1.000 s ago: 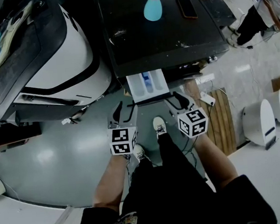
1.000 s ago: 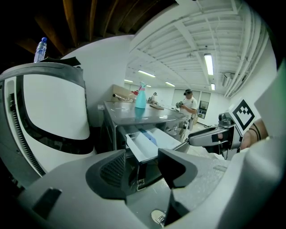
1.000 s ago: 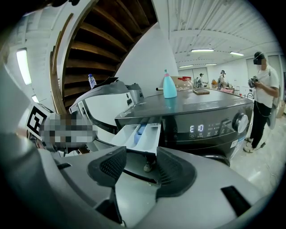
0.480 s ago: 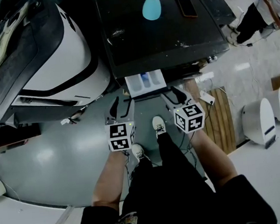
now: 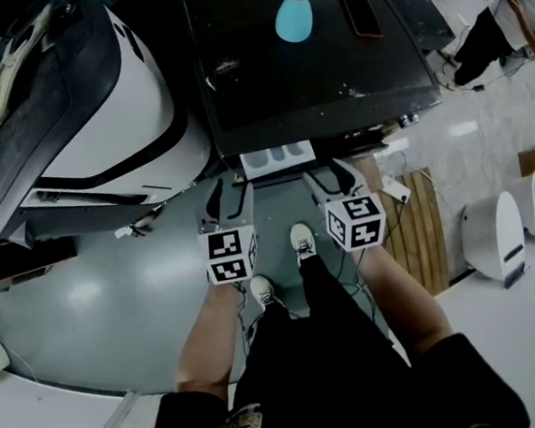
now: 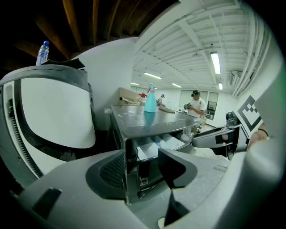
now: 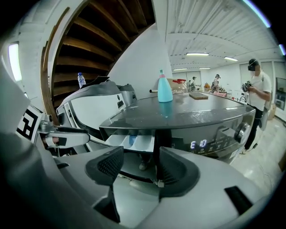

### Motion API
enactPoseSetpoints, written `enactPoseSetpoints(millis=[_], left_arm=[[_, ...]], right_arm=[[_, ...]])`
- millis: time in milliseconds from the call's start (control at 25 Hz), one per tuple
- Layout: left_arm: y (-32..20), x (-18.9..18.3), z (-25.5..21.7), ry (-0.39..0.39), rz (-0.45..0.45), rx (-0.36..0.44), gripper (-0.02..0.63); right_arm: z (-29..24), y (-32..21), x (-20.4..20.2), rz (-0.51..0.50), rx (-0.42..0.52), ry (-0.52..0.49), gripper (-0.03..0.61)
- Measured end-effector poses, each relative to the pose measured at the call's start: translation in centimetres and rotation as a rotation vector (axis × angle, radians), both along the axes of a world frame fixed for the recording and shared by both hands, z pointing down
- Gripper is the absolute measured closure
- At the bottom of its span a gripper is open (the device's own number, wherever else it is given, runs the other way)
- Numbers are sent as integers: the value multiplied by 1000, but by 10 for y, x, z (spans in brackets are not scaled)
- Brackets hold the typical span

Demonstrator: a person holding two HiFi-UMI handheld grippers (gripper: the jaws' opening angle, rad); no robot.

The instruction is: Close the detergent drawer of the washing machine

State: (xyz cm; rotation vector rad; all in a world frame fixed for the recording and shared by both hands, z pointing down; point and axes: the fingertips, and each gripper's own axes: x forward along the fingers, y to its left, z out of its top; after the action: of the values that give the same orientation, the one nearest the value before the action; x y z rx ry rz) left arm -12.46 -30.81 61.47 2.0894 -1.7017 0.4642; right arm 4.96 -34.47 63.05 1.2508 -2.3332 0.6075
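The dark grey washing machine (image 5: 309, 54) stands ahead. Its white detergent drawer (image 5: 278, 157) sticks out a short way from the front and also shows as the drawer (image 6: 157, 146) and the drawer (image 7: 132, 142) in the two gripper views. My left gripper (image 5: 230, 201) is open just below the drawer's left front corner. My right gripper (image 5: 332, 179) sits at its right front corner; its jaws have just been opening and the pads press on nothing. I cannot tell whether either gripper touches the drawer front. Left gripper (image 6: 140, 179) and right gripper (image 7: 142, 172) both frame the drawer.
A teal spray bottle (image 5: 293, 13) and a phone (image 5: 358, 13) lie on the machine's top. A white and black appliance (image 5: 98, 112) stands close on the left. A wooden pallet (image 5: 421, 222) and a white device (image 5: 495, 233) are at right. My shoes (image 5: 303, 239) stand behind the grippers.
The drawer has slid further into the machine and shows much less of its tray. Both grippers have moved forward toward the machine with it.
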Motion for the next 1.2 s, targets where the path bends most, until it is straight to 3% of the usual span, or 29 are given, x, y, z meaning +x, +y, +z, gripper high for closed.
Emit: enactPoseSetpoints(millis=[240, 640, 920, 1200], left_arm=[[-16, -6, -3, -15, -32, 19, 391], [-39, -15, -5, -37, -79, 24, 391], [-47, -14, 0, -38, -99, 2, 390], [-51, -15, 1, -33, -93, 2, 390]], right_arm=[[-2, -17, 0, 46, 29, 31, 275], [-1, -42, -7, 84, 36, 47, 262], [2, -53, -6, 177, 9, 35, 242], [1, -53, -8, 187, 14, 34, 242]])
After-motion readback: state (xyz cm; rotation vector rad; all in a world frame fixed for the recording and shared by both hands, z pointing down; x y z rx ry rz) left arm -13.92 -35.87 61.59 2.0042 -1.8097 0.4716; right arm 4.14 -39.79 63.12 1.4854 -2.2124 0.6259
